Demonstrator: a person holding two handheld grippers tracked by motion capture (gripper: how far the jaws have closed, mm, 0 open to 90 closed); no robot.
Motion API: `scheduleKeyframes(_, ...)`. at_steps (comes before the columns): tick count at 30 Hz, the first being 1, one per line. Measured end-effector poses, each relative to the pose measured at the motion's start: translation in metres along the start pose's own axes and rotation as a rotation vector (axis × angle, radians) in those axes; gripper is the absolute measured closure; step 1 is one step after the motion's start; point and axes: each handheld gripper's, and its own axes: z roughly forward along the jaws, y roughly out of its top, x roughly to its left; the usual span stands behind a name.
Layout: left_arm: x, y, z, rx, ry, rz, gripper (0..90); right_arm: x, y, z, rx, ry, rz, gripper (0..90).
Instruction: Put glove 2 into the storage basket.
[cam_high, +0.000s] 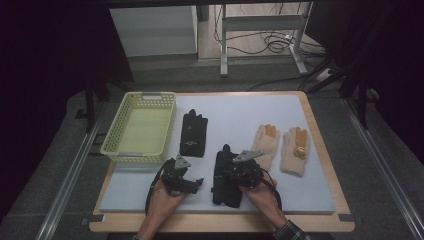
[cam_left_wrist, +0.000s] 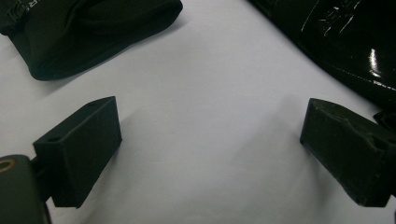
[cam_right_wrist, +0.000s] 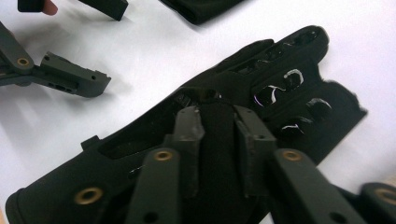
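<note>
Item: near black glove (cam_high: 226, 176), lying flat on the white mat (cam_high: 310, 195) well to the right of the yellow basket (cam_high: 140, 127), with a fold of its back pinched between the closed jaws of the right gripper (cam_right_wrist: 218, 140). The left gripper (cam_left_wrist: 210, 154) stood with jaws wide apart, holding nothing, over bare mat between basket and glove. Step judged: the pick-up; next would be lifting the glove clear, probably toward the basket.

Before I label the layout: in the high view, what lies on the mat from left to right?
Yellow-green basket → far black glove → near black glove under the right claw → two tan gloves.
</note>
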Motion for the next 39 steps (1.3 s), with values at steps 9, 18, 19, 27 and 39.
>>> scheduleKeyframes(9,0.0,-0.004,-0.007,0.009,0.002,0.006,5.4,-0.009,0.019,-0.017,-0.045,-0.012,-0.02,48.0)
scheduleKeyframes(18,0.012,-0.015,-0.022,0.016,0.085,0.006,4.5,-0.024,0.037,-0.01,-0.047,-0.013,-0.011,45.0)
scheduleKeyframes(19,0.012,-0.015,-0.022,0.016,0.085,0.006,4.6,-0.024,0.037,-0.01,-0.047,-0.013,-0.011,45.0)
scheduleKeyframes(27,0.021,-0.02,-0.018,0.004,0.032,-0.042,3.4,-0.032,0.06,0.016,-0.048,0.007,0.004,38.5)
scheduleKeyframes(39,0.022,-0.02,-0.018,0.008,0.029,-0.041,3.3,-0.037,0.103,0.069,-0.011,0.014,-0.049,43.2)
